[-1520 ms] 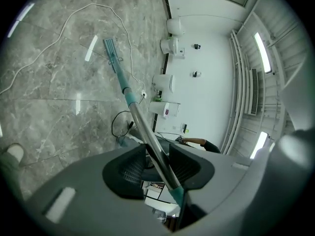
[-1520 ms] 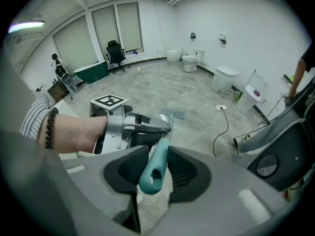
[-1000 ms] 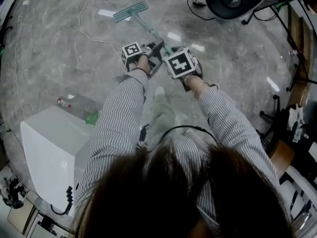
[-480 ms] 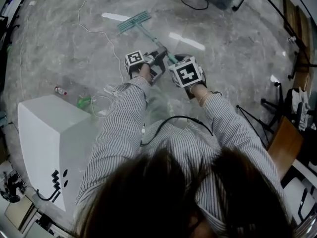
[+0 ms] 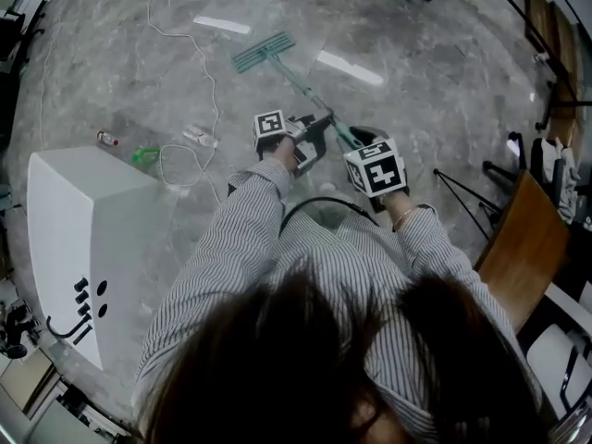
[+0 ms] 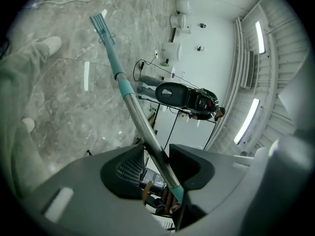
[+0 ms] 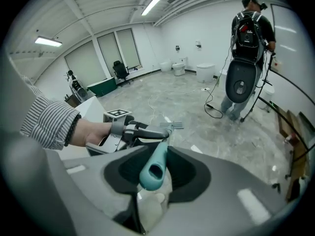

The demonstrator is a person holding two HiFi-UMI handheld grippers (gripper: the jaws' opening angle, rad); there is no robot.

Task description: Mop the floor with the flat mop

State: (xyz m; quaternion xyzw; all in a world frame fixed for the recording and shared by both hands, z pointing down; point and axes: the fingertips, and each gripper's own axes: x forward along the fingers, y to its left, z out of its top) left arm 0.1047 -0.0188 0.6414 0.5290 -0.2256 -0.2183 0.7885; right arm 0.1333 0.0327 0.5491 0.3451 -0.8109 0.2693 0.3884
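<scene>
Shifted lower and to the right in the head view since a second ago, both grippers were tracked, and the flat mop (image 5: pixel 264 54) was carried along with them. The left gripper (image 6: pixel 157 166) was seen clenched on the metal shaft (image 6: pixel 141 126), and the right gripper (image 7: pixel 155 170) was clamped on the teal end grip (image 7: pixel 153 162). Two spaced holds, judged to be for leverage and steering. The mop's pad was laid flat on the grey floor (image 5: pixel 416 81), out ahead, beside a white cable (image 5: pixel 211 81). No brand or writing could be read; only square markers were shown on the cubes (image 5: pixel 376 169).
</scene>
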